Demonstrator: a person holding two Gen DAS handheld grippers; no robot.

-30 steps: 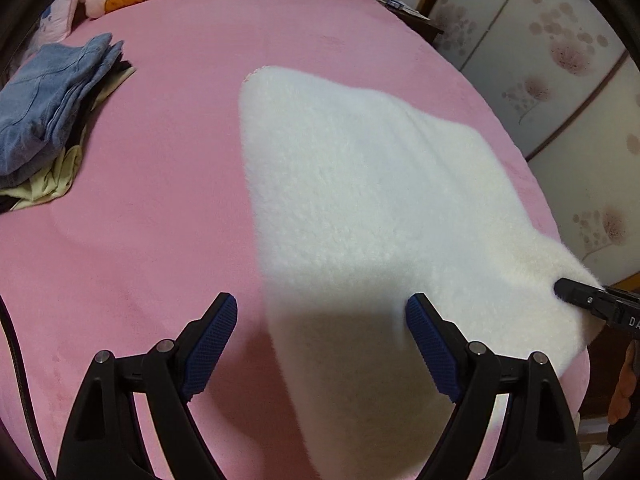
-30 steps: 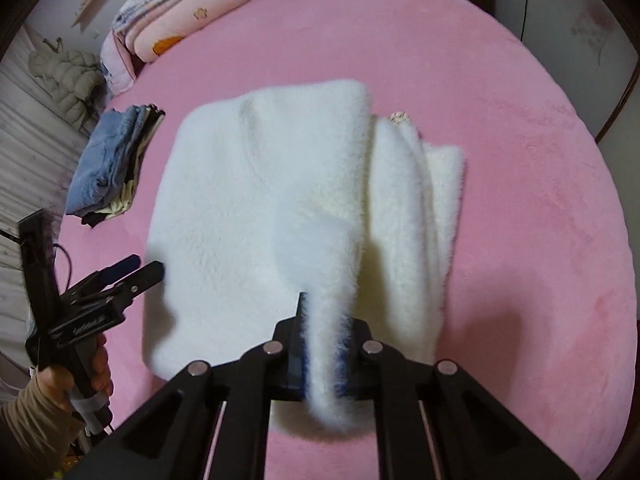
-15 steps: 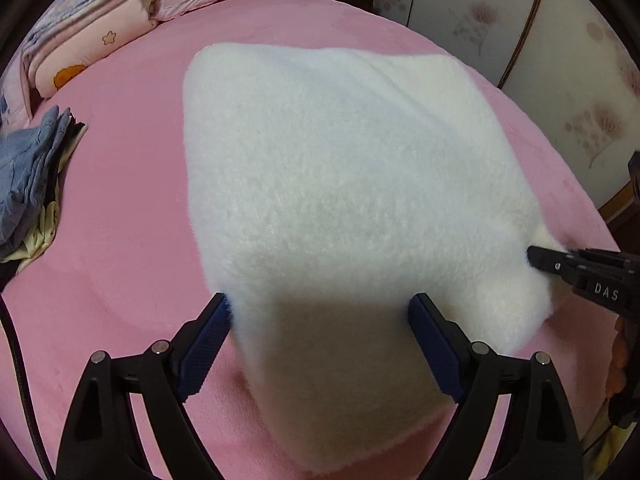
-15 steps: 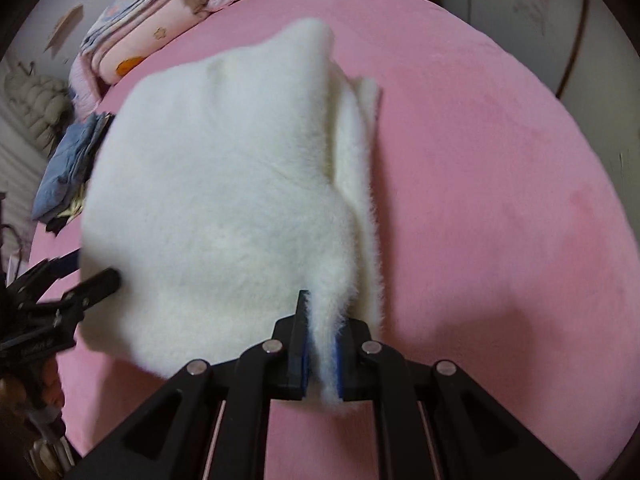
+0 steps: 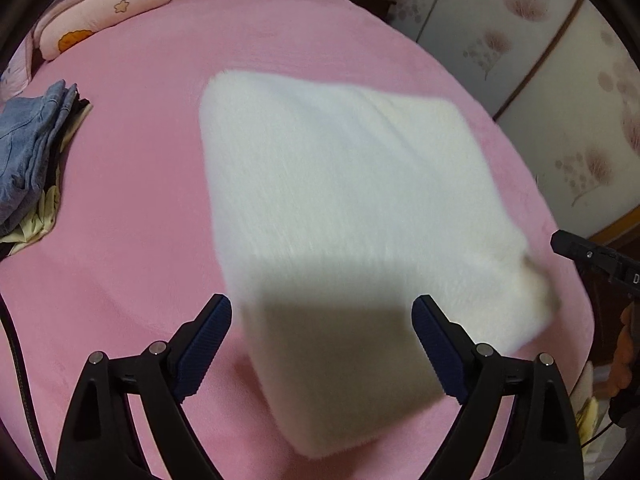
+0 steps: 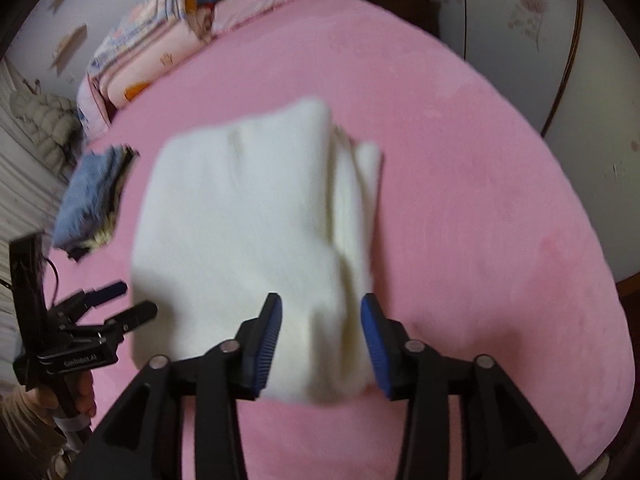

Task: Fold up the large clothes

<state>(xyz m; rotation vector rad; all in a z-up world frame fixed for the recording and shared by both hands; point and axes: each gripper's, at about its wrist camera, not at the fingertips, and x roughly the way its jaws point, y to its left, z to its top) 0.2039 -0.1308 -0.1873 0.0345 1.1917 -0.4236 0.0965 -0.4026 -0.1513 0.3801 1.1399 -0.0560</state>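
Observation:
A white fluffy garment (image 5: 344,208) lies folded into a thick rectangle on the pink bed; it also shows in the right wrist view (image 6: 256,216). My left gripper (image 5: 322,348) is open, its blue pads on either side of the garment's near corner, holding nothing. It shows at the left of the right wrist view (image 6: 124,302). My right gripper (image 6: 322,344) is open, its pads standing apart on both sides of the garment's near edge. Its tip shows at the right edge of the left wrist view (image 5: 576,246).
A stack of folded clothes with blue jeans on top (image 5: 28,156) lies to the left on the pink bed (image 5: 140,160); it also shows in the right wrist view (image 6: 90,196). Folded quilts and pillows (image 6: 148,56) sit at the bed's head. Patterned wardrobe doors (image 5: 560,80) stand right.
My right gripper has opened and let go of the white garment's edge. The garment has dropped flat onto the bed as a folded rectangle. Both grippers have drawn back a little.

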